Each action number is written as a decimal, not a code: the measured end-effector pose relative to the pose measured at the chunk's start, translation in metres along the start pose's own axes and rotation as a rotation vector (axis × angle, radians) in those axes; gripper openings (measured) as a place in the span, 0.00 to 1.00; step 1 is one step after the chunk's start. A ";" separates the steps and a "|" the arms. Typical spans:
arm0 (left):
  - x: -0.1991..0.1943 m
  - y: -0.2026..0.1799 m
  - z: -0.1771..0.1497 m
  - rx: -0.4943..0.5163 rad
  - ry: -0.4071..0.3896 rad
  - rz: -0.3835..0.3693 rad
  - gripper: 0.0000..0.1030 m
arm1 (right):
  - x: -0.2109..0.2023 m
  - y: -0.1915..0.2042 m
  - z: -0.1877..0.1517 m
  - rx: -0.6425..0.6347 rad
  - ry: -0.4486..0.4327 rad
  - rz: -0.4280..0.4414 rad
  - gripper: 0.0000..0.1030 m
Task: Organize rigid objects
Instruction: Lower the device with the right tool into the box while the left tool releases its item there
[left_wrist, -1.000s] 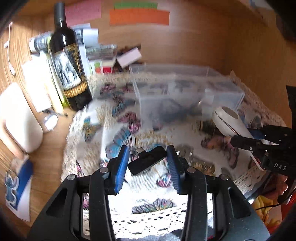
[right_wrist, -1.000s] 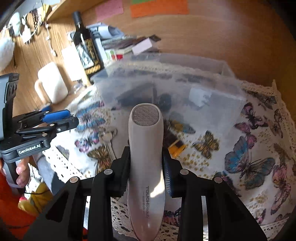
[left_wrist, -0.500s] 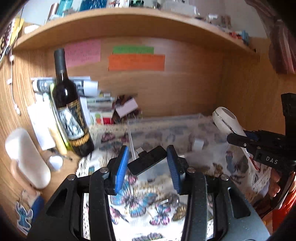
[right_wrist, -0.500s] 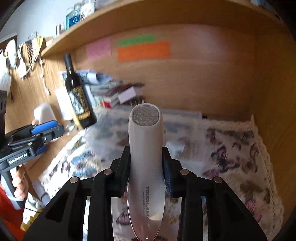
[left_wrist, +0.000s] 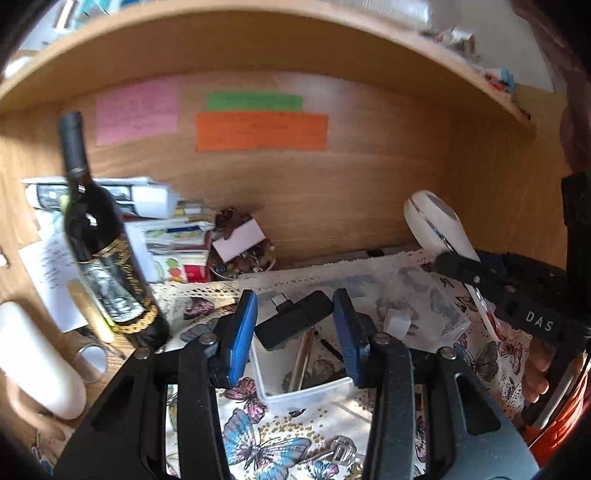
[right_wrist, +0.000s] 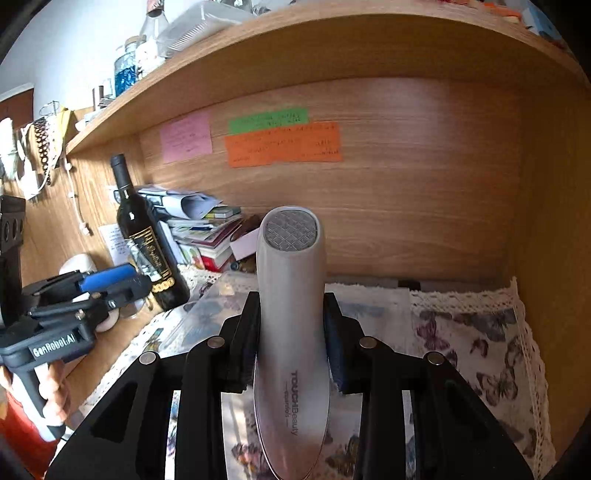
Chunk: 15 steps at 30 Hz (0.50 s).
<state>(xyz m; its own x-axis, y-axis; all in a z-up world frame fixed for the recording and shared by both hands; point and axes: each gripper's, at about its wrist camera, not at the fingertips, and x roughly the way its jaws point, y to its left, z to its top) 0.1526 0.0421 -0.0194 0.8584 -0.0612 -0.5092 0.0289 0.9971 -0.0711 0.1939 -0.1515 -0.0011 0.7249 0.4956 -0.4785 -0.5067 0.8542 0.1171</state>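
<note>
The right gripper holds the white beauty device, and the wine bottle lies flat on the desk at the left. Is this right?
Not quite. The wine bottle stands upright on the desk, as the right wrist view shows. The rest holds: the right gripper is closed on the white beauty device.

A cluttered home desk nook is shown. A wine bottle (left_wrist: 99, 251) and stacked booklets (left_wrist: 173, 236) are seen left of the left gripper (left_wrist: 293, 325), sticky notes (left_wrist: 260, 131) on the wooden back wall beyond it, a butterfly-print lace cloth (left_wrist: 266, 439) beneath.
</note>
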 end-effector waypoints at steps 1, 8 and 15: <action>0.006 0.000 0.001 0.001 0.012 0.000 0.41 | 0.006 0.000 0.003 -0.005 0.005 -0.002 0.29; 0.051 -0.005 -0.005 0.016 0.130 -0.034 0.41 | 0.043 -0.002 0.007 -0.028 0.081 -0.018 0.29; 0.088 -0.014 -0.019 0.039 0.237 -0.062 0.41 | 0.082 -0.005 -0.010 -0.041 0.187 -0.027 0.29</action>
<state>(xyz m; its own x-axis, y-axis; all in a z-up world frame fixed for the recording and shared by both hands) 0.2185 0.0219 -0.0794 0.7103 -0.1272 -0.6923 0.1019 0.9918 -0.0777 0.2511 -0.1168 -0.0501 0.6411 0.4315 -0.6346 -0.5099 0.8576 0.0680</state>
